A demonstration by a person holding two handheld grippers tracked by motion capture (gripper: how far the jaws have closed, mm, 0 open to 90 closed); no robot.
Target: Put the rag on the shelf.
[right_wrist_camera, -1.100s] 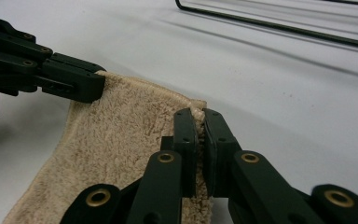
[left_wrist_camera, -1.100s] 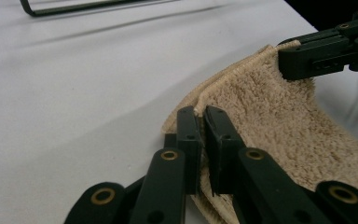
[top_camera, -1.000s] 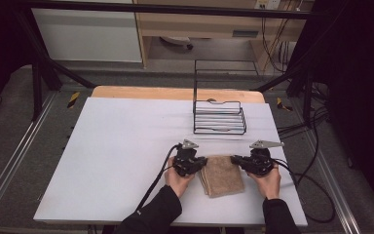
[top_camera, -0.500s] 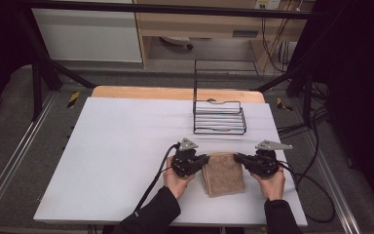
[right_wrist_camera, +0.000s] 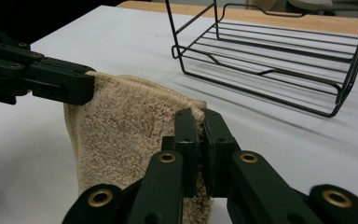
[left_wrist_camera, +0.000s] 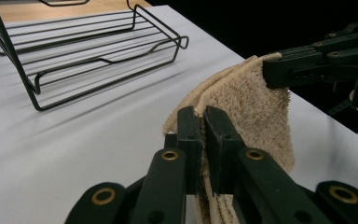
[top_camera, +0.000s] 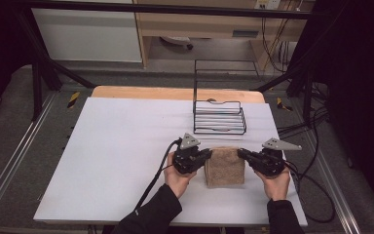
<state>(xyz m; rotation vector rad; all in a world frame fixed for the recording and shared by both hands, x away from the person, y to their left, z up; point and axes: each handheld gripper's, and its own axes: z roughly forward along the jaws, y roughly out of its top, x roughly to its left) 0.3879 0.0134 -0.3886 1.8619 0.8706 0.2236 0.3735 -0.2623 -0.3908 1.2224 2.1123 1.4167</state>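
A white surface [top_camera: 117, 161] carries everything here, with a black wire rack [top_camera: 220, 117] standing toward its far side, just beyond the work in hand. Between the person's two hands hangs a folded tan towel [top_camera: 225, 166], its top edge stretched roughly level from one claw to the other and its lower part drooping toward the surface near the front edge. The left claw [top_camera: 205, 155] is clamped on the towel's left upper corner; the left gripper view shows its jaws pressed together with cloth pinched between them. The right claw [top_camera: 242, 154] is clamped on the opposite upper corner in the same way. The rack lies straight ahead of the towel, away from the person, and both hands sit about equally near it, so any carry toward it would probably run forward with the top edge kept crosswise.
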